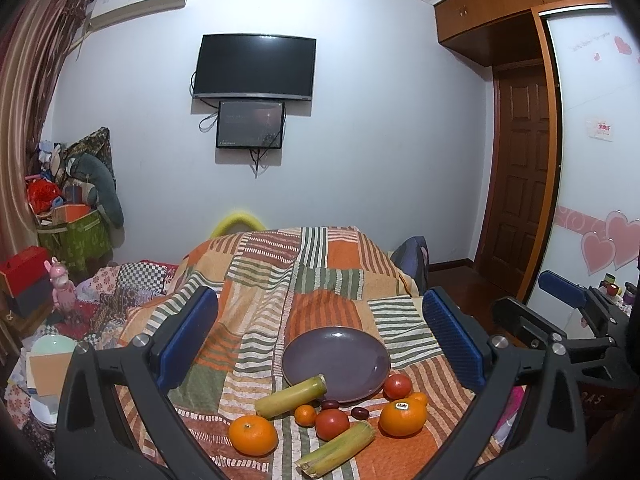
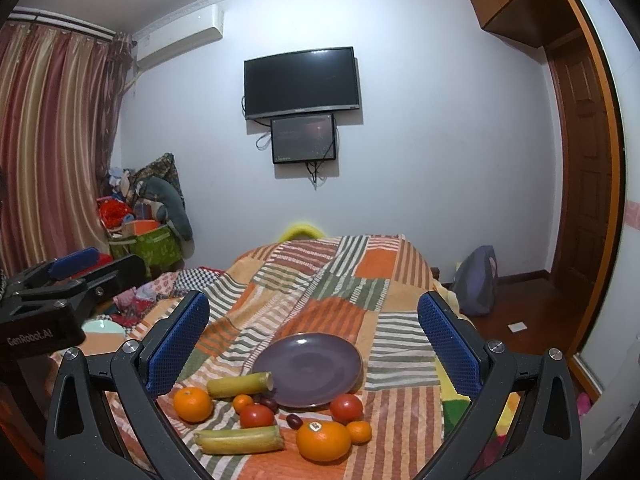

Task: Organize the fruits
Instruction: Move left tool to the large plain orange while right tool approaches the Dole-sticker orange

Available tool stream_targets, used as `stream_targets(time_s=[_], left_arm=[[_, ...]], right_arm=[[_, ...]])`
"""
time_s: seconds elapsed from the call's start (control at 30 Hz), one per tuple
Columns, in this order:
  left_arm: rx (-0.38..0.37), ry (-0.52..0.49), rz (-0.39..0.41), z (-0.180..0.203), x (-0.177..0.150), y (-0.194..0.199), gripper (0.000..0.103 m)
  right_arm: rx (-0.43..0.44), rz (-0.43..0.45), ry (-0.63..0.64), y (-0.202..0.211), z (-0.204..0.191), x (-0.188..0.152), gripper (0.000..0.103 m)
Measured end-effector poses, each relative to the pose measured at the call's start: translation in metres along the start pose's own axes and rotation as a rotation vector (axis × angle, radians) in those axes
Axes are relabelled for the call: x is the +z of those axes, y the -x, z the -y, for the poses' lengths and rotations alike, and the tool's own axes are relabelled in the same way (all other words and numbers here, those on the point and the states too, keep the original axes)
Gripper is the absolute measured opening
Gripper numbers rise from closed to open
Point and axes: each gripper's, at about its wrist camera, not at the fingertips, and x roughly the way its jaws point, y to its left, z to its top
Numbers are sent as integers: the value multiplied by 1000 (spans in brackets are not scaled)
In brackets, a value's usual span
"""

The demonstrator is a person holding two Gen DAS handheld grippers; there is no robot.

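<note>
Striped bedspread, purple plate, both hand-held grippers wide open, empty.

Left claw, right claw: wide apart, level.

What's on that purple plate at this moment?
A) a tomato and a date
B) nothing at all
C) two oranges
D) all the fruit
B: the purple plate has a bare surface, while the fruit, such as the stickered orange and a tomato, lies on the blanket in front of it; one yellow-green stalk only reaches its rim.
</note>
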Motion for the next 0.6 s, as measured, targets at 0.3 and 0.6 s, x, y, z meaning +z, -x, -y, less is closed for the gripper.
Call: stream_targets(time_s=[0.3, 0.6], left_arm=[[-13, -16, -92, -15, -16, -28, 103], [-2, 3, -298, -43, -47, -73, 103]], right_arm=[[0, -98, 5, -23, 6, -18, 103], [8, -284, 24, -53, 11, -54, 95]])
